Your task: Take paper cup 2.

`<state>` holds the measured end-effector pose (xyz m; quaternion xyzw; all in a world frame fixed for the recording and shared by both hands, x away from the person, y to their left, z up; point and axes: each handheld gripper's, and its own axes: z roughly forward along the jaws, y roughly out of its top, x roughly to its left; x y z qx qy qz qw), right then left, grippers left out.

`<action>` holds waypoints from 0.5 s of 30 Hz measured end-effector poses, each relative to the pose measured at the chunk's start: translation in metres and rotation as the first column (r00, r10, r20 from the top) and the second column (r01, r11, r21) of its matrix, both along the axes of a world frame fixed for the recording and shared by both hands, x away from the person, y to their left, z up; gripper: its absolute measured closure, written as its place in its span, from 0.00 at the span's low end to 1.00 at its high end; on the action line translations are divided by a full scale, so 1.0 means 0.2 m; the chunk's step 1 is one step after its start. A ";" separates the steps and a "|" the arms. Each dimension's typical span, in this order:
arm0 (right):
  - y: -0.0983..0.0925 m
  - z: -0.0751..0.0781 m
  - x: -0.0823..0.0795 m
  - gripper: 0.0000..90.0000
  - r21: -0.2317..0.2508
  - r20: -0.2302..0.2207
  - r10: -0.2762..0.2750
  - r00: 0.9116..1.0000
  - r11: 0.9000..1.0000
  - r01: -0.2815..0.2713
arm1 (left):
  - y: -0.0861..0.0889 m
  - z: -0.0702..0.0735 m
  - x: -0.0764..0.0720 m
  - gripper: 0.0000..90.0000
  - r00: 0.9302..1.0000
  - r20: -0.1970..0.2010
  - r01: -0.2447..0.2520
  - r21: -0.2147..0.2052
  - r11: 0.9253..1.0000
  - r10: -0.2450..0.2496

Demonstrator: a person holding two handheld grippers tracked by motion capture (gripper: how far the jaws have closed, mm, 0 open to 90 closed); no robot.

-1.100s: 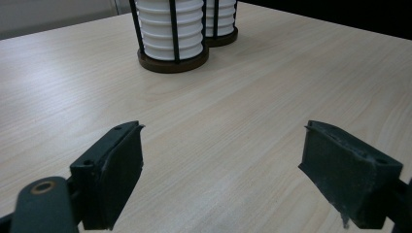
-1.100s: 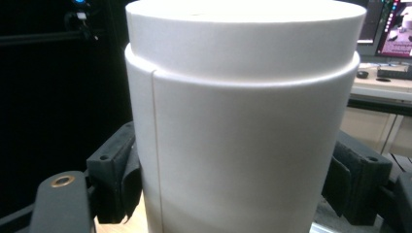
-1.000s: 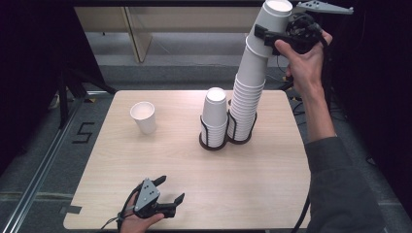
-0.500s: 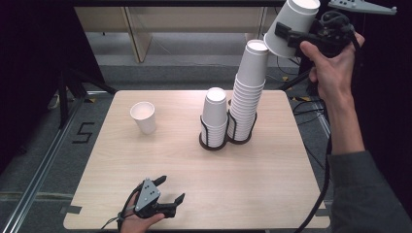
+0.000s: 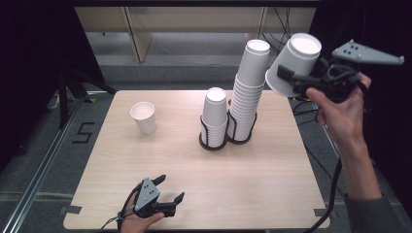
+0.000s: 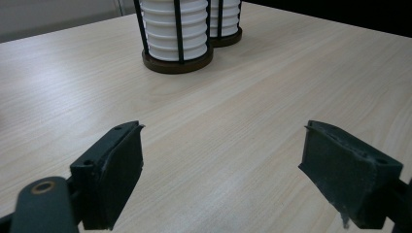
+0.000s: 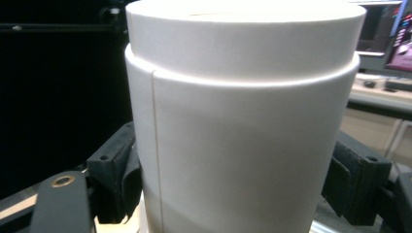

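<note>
A white cup (image 5: 297,58) in right gripper (image 5: 290,82); floor mark (image 5: 82,132) "5"

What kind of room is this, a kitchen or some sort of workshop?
Probably a lab or test room, not a kitchen: a bare wooden table stands between dark curtains, tape marks the grey floor, and a monitor glows behind the held cup.

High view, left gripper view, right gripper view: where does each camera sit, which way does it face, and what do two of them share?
High view: above the person's side, looking forward and down on the table; both hands, left gripper, right gripper.
Left gripper view: low over the table, facing the short cup stack; its own jaws stand open.
Right gripper view: raised, facing the held cup between its jaws.
Shared: high and left gripper views both show the short cup stack.
</note>
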<state>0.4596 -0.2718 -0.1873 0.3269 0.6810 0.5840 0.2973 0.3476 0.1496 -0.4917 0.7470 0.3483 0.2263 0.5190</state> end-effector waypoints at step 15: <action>0.22 -0.50 -0.15 0.23 -0.022 -0.073 0.139 0.988 0.990 -0.141 | 0.00 0.00 0.01 0.16 1.000 0.005 -0.010 0.004 1.000 0.010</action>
